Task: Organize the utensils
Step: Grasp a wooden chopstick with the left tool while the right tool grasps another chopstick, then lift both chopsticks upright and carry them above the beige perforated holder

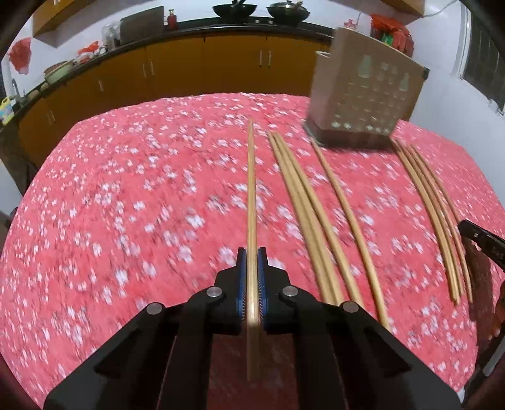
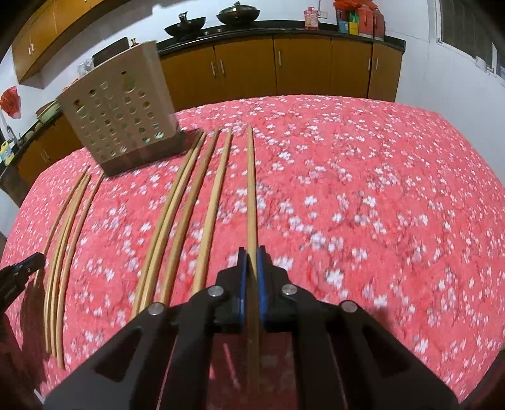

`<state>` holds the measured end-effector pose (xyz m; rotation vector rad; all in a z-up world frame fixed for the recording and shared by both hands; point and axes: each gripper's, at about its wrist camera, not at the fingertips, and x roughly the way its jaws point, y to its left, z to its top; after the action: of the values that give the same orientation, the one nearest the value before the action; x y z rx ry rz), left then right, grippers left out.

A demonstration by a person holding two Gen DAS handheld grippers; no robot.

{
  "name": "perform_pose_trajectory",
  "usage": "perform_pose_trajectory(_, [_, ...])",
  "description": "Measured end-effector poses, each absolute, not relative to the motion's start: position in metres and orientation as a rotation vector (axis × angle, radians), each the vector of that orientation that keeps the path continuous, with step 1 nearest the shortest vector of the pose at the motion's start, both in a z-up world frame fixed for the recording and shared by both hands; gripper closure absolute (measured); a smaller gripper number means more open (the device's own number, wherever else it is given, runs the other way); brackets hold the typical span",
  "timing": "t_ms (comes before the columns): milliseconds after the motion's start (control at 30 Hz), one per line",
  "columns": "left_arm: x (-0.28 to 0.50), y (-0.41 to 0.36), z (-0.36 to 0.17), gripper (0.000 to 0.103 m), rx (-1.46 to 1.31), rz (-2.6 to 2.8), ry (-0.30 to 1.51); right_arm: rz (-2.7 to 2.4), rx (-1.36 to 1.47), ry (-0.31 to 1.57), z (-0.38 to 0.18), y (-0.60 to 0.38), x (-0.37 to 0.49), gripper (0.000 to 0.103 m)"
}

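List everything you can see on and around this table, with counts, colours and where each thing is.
held chopsticks: two, pale wood, one clamped in each gripper, pointing away across the table
loose chopsticks: about seven (motion blur), pale wood, lying roughly parallel on the cloth, three on one side of the holder and four on the other
utensil holder: one, beige with round holes, upright at the far side of the table
tablecloth: one, red with white flowers, covering the table
woks: two, dark, on the counter behind
cabinets: a row, orange-brown, below the counter
left gripper: black with blue pads, shut on a chopstick
right gripper: black with blue pads, shut on a chopstick
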<state>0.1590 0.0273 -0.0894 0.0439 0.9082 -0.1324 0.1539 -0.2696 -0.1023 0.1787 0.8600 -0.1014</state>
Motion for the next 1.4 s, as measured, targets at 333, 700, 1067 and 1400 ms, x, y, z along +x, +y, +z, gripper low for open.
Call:
perform_pose_trajectory(333, [0.162, 0.035, -0.087, 0.095, 0.028, -0.136, 0.880, -0.099, 0.214, 0.838, -0.103, -0.283, 0.158, 0.095])
perform_pose_trajectory(700, [0.146, 0.035, -0.084, 0.095, 0.036, -0.136, 0.880, -0.102, 0.195, 0.843, -0.103, -0.280, 0.147, 0.095])
perform_pose_trajectory(1067, [0.135, 0.047, -0.039, 0.095, 0.012, -0.128, 0.764, -0.098, 0.222, 0.691, -0.046, -0.291, 0.124, 0.095])
perform_pose_trajectory(1400, [0.130, 0.056, 0.015, 0.095, -0.035, -0.112, 0.595, -0.104, 0.187, 0.530, 0.006, -0.290, 0.111, 0.095])
